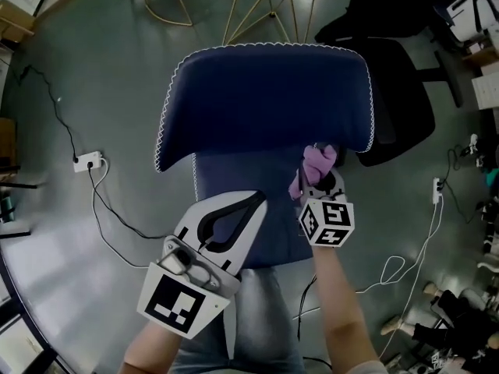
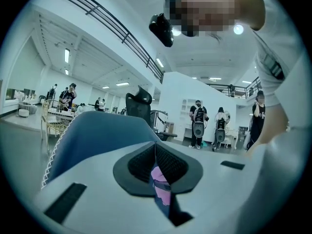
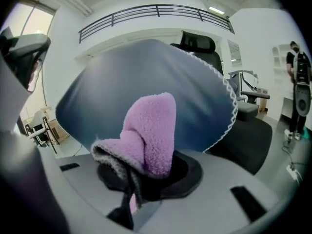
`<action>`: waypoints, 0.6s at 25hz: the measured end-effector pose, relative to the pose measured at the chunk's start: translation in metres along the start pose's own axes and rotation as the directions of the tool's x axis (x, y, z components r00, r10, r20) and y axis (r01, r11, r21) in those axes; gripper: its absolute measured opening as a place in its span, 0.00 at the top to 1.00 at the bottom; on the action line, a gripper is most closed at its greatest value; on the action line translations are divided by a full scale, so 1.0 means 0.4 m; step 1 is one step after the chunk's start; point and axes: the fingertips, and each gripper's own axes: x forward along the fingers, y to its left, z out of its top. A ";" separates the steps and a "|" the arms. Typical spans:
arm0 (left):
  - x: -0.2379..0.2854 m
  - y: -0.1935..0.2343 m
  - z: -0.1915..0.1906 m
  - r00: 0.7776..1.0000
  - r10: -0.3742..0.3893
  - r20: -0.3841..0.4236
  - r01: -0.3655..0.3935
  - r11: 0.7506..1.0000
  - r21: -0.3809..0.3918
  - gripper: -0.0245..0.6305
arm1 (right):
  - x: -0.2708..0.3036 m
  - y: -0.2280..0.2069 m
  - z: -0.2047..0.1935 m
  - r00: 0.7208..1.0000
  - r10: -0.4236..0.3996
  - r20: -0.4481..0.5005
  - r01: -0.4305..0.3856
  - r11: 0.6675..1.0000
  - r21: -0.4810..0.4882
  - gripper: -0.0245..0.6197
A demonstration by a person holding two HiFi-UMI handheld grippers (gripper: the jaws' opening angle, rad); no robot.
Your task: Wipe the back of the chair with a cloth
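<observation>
The right hand-held gripper (image 1: 323,184) is clenched on a fluffy purple cloth (image 1: 318,163), which bunches up out of its jaws. The cloth sits at the lower edge of the navy chair back (image 1: 265,100), towards its right corner; the head view does not settle whether it touches the fabric. The left hand-held gripper (image 1: 251,206) has its jaws pressed together with nothing between them and hangs over the chair's seat, beside the right one. The chair stands on a grey floor (image 1: 93,76).
</observation>
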 end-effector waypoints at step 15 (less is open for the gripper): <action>-0.116 -0.095 0.218 0.996 0.005 0.085 -0.006 1.000 0.015 0.94 | -0.289 0.216 0.332 0.968 0.169 0.188 -0.163 0.986 -0.045 0.78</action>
